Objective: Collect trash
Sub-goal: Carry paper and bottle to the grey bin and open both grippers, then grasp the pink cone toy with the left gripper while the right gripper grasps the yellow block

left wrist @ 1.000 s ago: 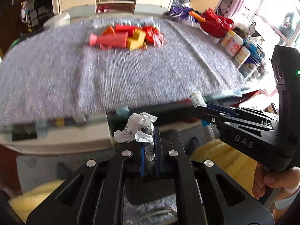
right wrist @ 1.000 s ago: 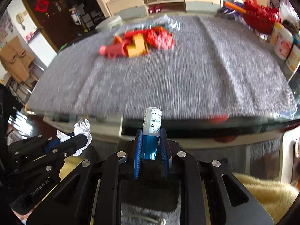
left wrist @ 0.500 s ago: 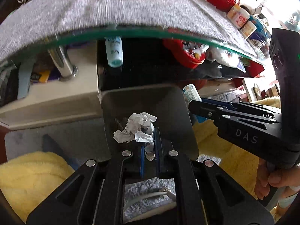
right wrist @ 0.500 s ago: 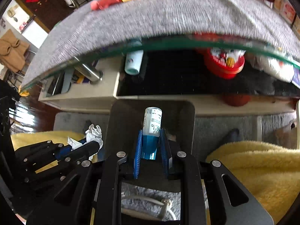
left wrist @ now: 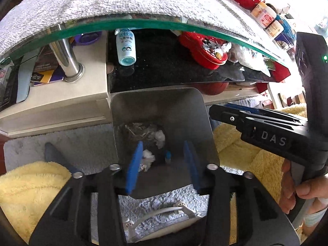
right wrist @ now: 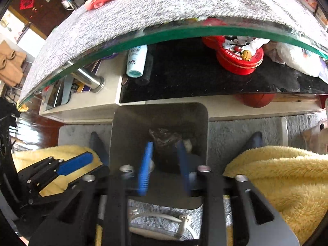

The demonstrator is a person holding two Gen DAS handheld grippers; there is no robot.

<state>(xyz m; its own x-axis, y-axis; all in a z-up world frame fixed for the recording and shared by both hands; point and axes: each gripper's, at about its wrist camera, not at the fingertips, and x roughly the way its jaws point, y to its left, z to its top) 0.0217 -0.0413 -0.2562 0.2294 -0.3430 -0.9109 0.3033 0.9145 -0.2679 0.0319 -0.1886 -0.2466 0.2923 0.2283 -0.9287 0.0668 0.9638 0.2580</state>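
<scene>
Showing the drop: a steel bin (left wrist: 180, 110) stood on the rug under the glass table (left wrist: 143, 22), with both grippers above its mouth. The left gripper (left wrist: 163, 160) and right gripper (right wrist: 164, 164) had their blue pads spread wide, holding nothing. Inside the bin lay crumpled paper (left wrist: 148, 156), white wads near the bottom, and a small vial (left wrist: 168, 156) beside them. The paper looked light and soft, so a pinch anywhere would likely serve; the vial looked stiff and smooth, best gripped across its body.
</scene>
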